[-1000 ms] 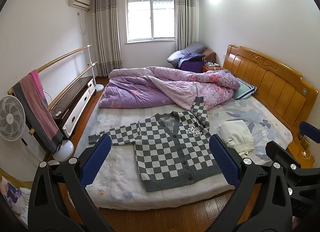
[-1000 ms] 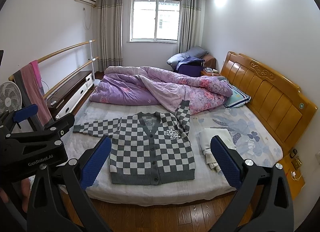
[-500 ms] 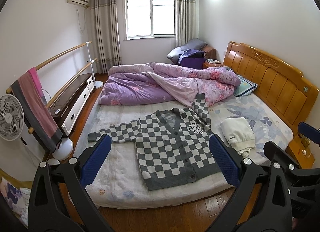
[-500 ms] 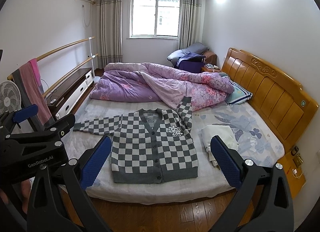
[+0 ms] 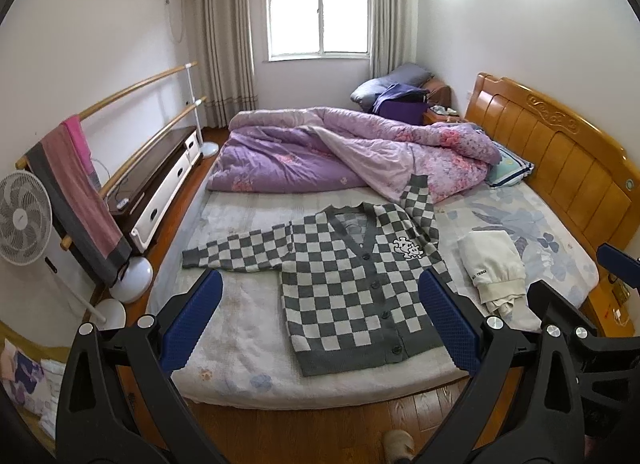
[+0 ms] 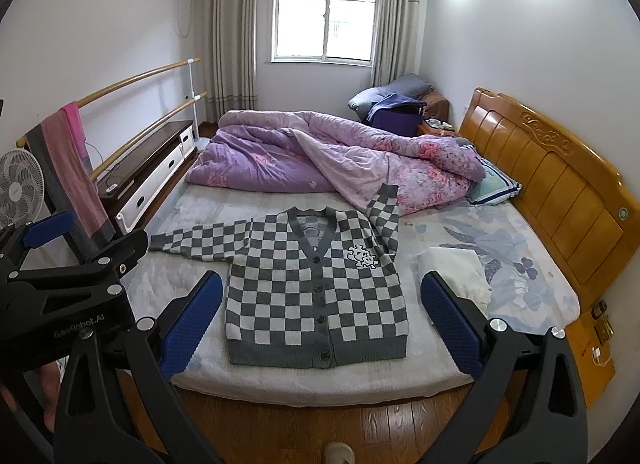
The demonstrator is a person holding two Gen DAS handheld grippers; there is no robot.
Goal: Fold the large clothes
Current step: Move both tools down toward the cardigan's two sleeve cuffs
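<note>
Item: checkered cardigan (image 6: 316,292), grey and white, buttoned, spread face-up on the bed (image 6: 500,248), hem toward you at the bed's near edge.
Long axis: collar to hem runs away from you, nearly straight in the right wrist view and tilted in the left one.
Sleeves: one lies stretched out flat toward the left edge of the bed; the other is bent up toward the purple quilt (image 6: 320,159), its cuff resting against the quilt's edge.
Left claw (image 5: 320,320): wide open, nothing held, hanging short of the bed's near edge; you face the cardigan's left half and the outstretched sleeve.
Right claw (image 6: 322,316): wide open, nothing held, lined up almost square on the cardigan's body, hem just ahead and below.
Nearer hand: your left for the flat sleeve; your right for the bent sleeve and right shoulder, as judged from both views.
Neighbour: folded cream garment (image 6: 456,272) lies on the bed just beside the cardigan's right side, apart from it.
Obstruction: the quilt crowds the raised sleeve, so you would probably need to draw that sleeve clear before folding it in; the cream garment limits room on the right.
Surroundings: wooden headboard (image 6: 560,183) to the right, standing fan (image 5: 22,219) and rail with a hung towel (image 5: 76,191) to the left, well apart from the cardigan.
</note>
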